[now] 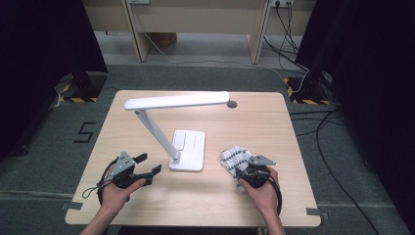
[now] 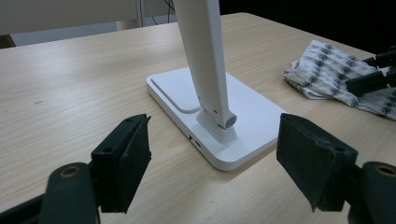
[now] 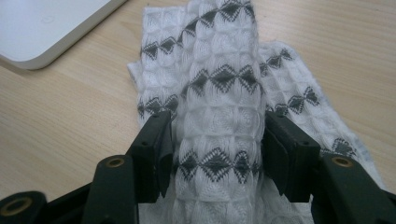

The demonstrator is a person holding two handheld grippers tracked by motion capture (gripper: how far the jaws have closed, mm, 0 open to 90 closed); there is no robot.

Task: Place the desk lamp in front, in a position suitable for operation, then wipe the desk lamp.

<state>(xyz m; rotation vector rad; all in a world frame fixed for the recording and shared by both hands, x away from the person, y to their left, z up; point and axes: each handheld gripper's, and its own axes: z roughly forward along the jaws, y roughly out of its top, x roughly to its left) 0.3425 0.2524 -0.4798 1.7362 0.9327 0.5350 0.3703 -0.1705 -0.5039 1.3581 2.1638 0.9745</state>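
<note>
We see a white waffle-knit cloth with grey diamond motifs (image 3: 219,93) lying crumpled on the pale wood-grain table (image 1: 254,117), right of the smooth white folding desk lamp (image 1: 187,149). Our right gripper (image 3: 217,144) pinches a raised fold of it. Our left gripper (image 2: 212,163) gapes wide, empty, facing the lamp's flat rectangular base.

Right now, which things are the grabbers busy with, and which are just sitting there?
Busy with, as far as I can tell:
- patterned cloth, pinched by the right gripper
- white desk lamp, which the open left gripper points at

Just sitting there:
- wooden table
- cables on the floor
- wooden furniture at the back
</note>
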